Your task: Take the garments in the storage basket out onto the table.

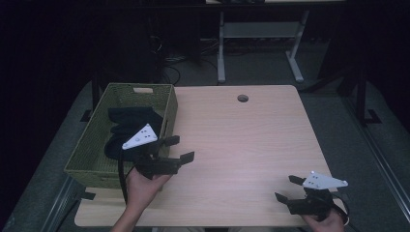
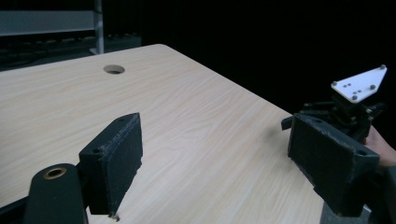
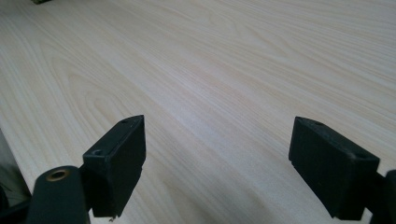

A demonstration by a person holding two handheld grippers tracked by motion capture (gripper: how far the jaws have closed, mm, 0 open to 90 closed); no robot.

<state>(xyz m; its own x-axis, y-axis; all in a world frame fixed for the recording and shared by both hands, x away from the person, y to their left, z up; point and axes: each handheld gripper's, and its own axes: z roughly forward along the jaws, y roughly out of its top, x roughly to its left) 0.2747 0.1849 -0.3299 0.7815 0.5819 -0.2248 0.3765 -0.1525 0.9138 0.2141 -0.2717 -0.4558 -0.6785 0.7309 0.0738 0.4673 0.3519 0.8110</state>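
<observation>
My left hand-held gripper (image 1: pixel 183 148) hangs beside the basket (image 1: pixel 92 150), jaws apart; my right hand-held gripper (image 1: pixel 286 188) gapes empty over the worktop (image 1: pixel 241 140).

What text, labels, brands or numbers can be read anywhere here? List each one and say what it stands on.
None: no readable word, number or sign in these pictures.
Grey plate on the left gripper: screw holes, no print.
Grey plate on the right gripper: the same, seen closer in the left gripper view.
Green basket and the dark cloth in it: no tag or label visible.
Table: bare wood grain and one round hole.
</observation>
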